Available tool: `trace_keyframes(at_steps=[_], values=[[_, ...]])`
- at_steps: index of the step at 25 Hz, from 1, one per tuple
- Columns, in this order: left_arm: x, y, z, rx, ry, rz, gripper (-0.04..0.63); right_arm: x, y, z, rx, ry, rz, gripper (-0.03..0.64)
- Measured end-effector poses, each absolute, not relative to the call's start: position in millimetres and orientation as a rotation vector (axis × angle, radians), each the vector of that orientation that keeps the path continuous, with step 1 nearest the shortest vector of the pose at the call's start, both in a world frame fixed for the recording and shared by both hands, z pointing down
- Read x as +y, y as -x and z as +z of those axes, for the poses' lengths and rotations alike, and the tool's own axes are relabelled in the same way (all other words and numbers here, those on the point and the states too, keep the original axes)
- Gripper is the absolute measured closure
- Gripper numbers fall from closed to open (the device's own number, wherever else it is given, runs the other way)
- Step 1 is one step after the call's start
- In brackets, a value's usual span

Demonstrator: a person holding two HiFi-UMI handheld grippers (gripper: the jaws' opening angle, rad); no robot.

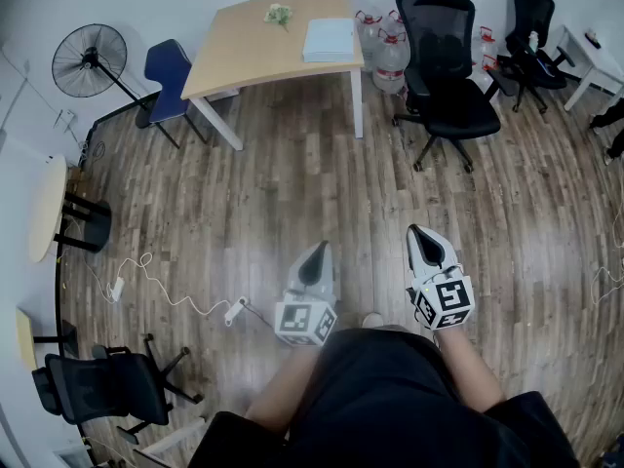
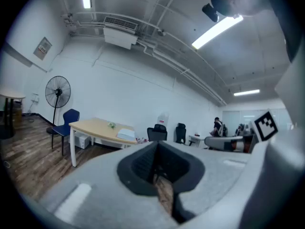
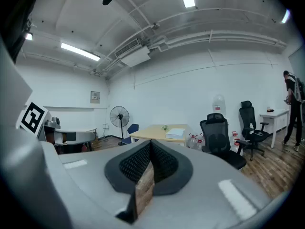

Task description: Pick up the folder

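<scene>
- left hand-held gripper (image 1: 315, 257): jaws pressed together, nothing between them; held over wood floor (image 1: 253, 213), close in front of person.
- right hand-held gripper (image 1: 423, 242): jaws pressed together, empty; beside left one.
- folder (image 1: 329, 39): pale, lying flat on table (image 1: 249, 52), far across room, well apart from both grippers.
- black office chair (image 1: 444, 76) beside table; fan (image 1: 90, 59) at far left.

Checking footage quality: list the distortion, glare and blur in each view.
Head view: fisheye curves the floor, with a pale sheen. Left gripper view: the ceiling lamp blows out; the left gripper is soft up close. Right gripper view: dark round edges; the folder is tiny.
</scene>
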State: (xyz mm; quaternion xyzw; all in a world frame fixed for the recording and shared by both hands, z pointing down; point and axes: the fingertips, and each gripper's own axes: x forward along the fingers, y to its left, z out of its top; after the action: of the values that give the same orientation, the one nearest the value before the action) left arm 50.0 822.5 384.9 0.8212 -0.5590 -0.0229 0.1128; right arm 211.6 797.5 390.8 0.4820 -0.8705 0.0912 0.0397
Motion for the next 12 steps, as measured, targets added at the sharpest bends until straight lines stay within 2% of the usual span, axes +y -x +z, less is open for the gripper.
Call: trace_keyframes(at_steps=[6,12], values=[[801.8,-80.3,384.5,-1.67,-2.407,-0.063,0.594,781.6,-250.2,390.0,-2.681,-1.525,0.255,0.617],[778.7,-86.9,394.6,-1.619,-2.42,-0.017,0.594,759.2,-252.0,397.7,-2.699,-1.511,0.21,0.617]])
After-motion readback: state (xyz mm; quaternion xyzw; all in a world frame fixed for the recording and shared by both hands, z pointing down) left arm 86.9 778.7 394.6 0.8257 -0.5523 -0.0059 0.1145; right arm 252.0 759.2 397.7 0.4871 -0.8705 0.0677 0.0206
